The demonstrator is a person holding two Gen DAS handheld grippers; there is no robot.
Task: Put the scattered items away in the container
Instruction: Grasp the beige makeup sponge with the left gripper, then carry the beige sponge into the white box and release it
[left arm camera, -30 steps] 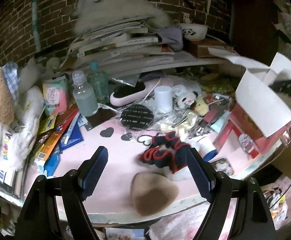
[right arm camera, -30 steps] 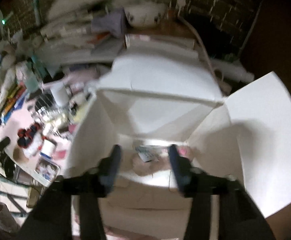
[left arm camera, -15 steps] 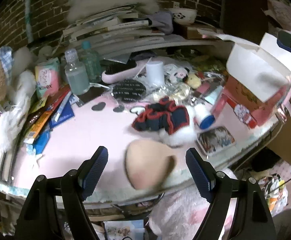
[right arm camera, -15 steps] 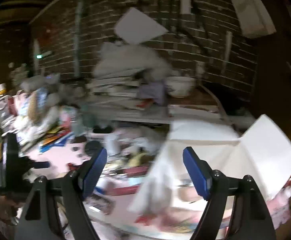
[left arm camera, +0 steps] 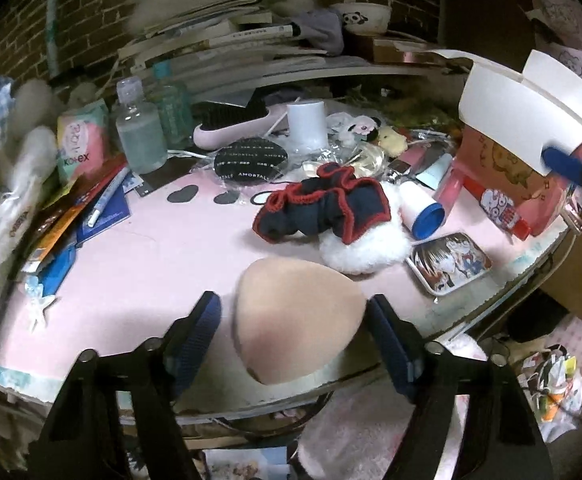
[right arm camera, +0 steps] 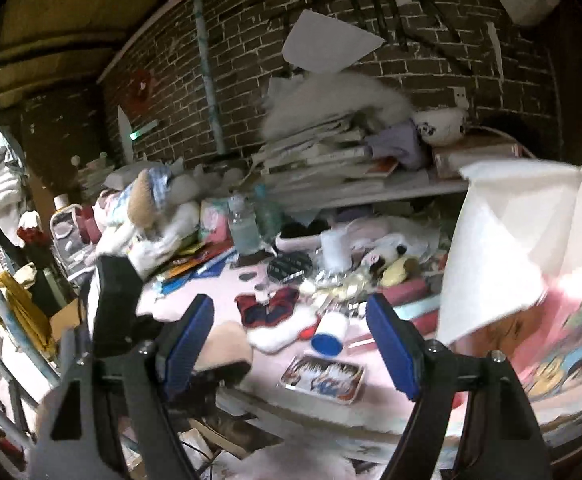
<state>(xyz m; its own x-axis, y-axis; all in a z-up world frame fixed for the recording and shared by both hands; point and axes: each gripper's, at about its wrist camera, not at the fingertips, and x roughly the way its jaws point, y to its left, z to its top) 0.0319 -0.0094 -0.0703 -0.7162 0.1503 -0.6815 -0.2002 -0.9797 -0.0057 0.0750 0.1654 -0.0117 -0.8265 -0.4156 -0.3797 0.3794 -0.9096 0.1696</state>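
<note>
A beige teardrop pad [left arm camera: 295,320] lies at the pink table's front edge. My left gripper [left arm camera: 293,324] straddles it with its jaws closing; a small gap still shows at the left pad. Behind it sit a navy-and-red scrunchie [left arm camera: 323,208], a white puff [left arm camera: 363,248], a white tube with a blue cap [left arm camera: 419,208] and a picture tin [left arm camera: 449,264]. The container, a pink box with white flaps [left arm camera: 523,120], stands at the right. My right gripper [right arm camera: 291,344] hangs open and empty beside the box [right arm camera: 511,248], facing the table; the beige pad [right arm camera: 227,344] shows at its lower left.
Bottles [left arm camera: 139,136], a tissue pack [left arm camera: 79,140], pens and booklets crowd the left. A hairbrush [left arm camera: 235,128], a white cup [left arm camera: 306,126] and small toys sit mid-table. Stacked books [left arm camera: 219,40] and a brick wall close the back. A red tube [left arm camera: 495,206] leans at the box.
My left gripper sank toward the table edge until its fingers flank the beige pad, and they narrowed. My right gripper swung out of the box to face the table and opened wider.
</note>
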